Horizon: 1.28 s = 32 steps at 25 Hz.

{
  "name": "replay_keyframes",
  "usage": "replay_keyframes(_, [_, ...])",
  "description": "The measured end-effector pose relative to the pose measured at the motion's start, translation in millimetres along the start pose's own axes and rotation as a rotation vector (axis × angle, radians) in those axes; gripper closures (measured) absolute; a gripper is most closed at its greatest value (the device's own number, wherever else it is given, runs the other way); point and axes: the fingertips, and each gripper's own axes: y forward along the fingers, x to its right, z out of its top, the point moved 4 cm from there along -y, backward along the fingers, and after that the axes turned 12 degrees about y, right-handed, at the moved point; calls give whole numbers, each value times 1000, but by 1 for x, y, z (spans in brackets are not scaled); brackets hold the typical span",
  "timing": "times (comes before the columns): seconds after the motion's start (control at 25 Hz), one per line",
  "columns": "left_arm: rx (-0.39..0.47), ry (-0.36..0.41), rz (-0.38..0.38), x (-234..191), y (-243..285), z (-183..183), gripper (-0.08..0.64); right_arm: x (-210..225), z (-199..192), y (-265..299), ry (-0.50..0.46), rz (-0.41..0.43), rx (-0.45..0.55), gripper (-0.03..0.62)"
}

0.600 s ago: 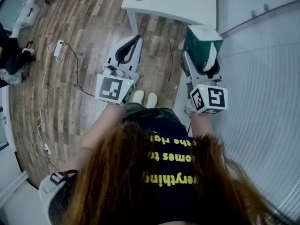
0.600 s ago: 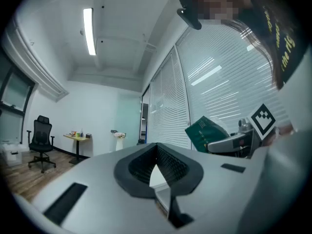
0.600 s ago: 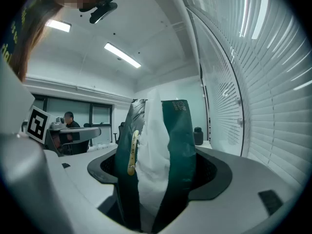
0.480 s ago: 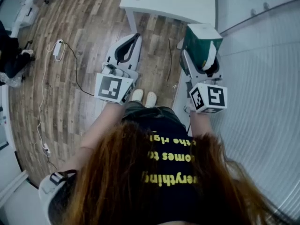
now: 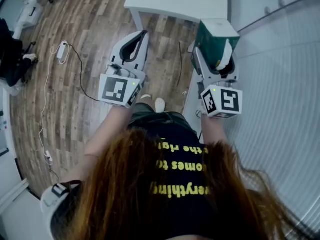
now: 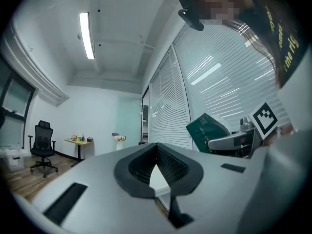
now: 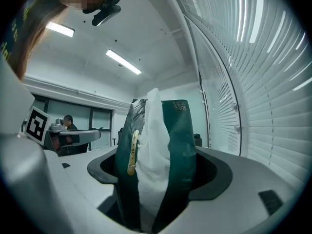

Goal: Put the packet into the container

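– Can you see the whole green packet (image 7: 178, 145)?
– No. Its near end goes down between the jaws of the right gripper (image 7: 158, 172). The white letters (image 7: 181, 105) on it are too small to read.
– And the white table (image 5: 185, 1)?
– The top edge cuts off its far side.
– What's on the small desk (image 6: 78, 141) far off?
– Too tiny to tell.
– The shoes (image 5: 159, 104)?
– Half hidden behind the shirt (image 5: 180, 149).

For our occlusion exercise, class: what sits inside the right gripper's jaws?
A green packet with a white crumpled strip down its front is clamped between the pads of the right gripper. The gripper body hides its lower end; its contents cannot be seen.
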Motion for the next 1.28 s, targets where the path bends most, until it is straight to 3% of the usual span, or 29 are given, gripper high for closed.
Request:
replay_keyframes(0.32, [10,17,19,-5,15,9,558,8,5,14,4,21,-3,198])
replay_keyframes(0.76, [2,-3,-1,-33,66,-12,558,29,7,58,0,-9,-8,198])
replay_keyframes(1.0, [17,-15,-24,-67,95,-23,558,30,8,100,-2,-34,-10,198])
replay_keyframes(1.28, [42,-28,-37,-144,136,-27,558,8,26,176,-34,-58,-1,198])
